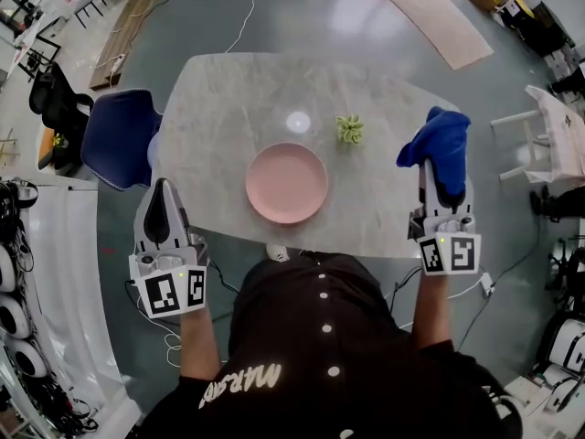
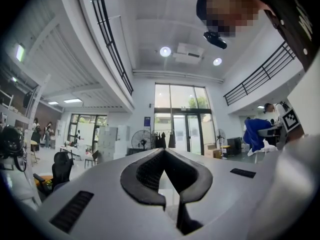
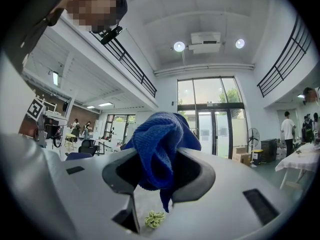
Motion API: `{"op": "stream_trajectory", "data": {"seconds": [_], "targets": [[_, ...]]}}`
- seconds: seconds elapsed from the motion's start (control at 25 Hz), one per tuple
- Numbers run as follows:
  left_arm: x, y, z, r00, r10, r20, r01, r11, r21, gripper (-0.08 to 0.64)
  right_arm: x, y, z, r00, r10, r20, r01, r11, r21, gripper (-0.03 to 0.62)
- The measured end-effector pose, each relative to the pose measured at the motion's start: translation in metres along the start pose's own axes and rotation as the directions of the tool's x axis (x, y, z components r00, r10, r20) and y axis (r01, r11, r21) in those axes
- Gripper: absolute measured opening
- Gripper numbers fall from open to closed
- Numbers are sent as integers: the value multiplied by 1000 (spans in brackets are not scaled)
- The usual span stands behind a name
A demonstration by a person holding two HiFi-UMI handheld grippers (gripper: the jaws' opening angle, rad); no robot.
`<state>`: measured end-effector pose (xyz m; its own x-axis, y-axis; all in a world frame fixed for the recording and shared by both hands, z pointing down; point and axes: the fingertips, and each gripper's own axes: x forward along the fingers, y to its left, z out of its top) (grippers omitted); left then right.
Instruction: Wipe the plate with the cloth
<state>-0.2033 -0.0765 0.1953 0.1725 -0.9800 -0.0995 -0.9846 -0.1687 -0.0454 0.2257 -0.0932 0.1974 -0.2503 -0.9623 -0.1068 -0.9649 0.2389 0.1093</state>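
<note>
head view: 1 round pink plate [image 1: 286, 183], lying flat on a pale marble-patterned table [image 1: 228, 99], nearer the person's edge than the far one. the plate is empty, with nothing on or in it. 1 deep-blue knitted cloth [image 1: 439, 149], bunched, held up at the tip of the right tool [image 1: 441, 190] over the table's near-right side and touching neither table nor plate. the plate lies to the left of this tool, towards the middle of the table; being round, it has no long axis to line up with. 1 left tool [image 1: 163, 190], at the table's near-left edge, with the plate to its right. the 2 tools flank the plate about equally, but only the right one carries the cloth, so the wipe looks to call for a sweep leftwards and down. 1 small green ruffled item [image 1: 349, 129] sits on the table between plate and cloth, apart from both.

left gripper view: left tool [image 2: 164, 151] has its jaws together, nothing between them. the blue cloth [image 2: 257, 131] shows far off to the right. no plate in this view.

right gripper view: right tool [image 3: 159, 156] is clamped on the blue cloth [image 3: 162, 144], which bulges above the jaws while 1 corner hangs below. the green item [image 3: 154, 218] is on the table beneath. no plate in this view.
</note>
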Motion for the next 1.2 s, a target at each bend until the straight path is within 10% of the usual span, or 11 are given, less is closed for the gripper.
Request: {"op": "stream_trajectory", "data": {"seconds": [1.2], "targets": [[-10,-13,-5,1000,-2,-30,2,1000,3,17,2,24,-1,998,57,-10,-57,998,-17,146]]}}
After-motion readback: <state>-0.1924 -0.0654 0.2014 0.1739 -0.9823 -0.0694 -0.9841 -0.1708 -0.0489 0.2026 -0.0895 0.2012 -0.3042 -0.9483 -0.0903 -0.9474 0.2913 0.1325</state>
